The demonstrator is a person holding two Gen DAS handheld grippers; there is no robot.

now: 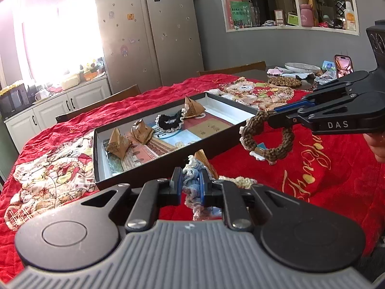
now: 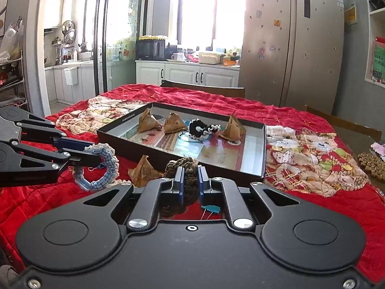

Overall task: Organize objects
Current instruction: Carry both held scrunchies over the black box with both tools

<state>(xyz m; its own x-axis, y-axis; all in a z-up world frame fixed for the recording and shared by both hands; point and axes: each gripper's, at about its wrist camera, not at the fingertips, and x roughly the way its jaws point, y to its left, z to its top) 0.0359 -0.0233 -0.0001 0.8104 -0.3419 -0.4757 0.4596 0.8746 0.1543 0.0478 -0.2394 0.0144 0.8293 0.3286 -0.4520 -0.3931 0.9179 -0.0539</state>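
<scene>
Right wrist: four paper pyramids (image 2: 149, 121), three scrunchies (image 2: 203, 127)

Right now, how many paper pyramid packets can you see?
4: three inside the black tray, at; a fourth on the red cloth before it. Others may be hidden.

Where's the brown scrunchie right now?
The brown scrunchie hangs clamped in the right gripper, above the red cloth just right of the black tray; in the right wrist view it sits between the pads, just before the tray.
</scene>
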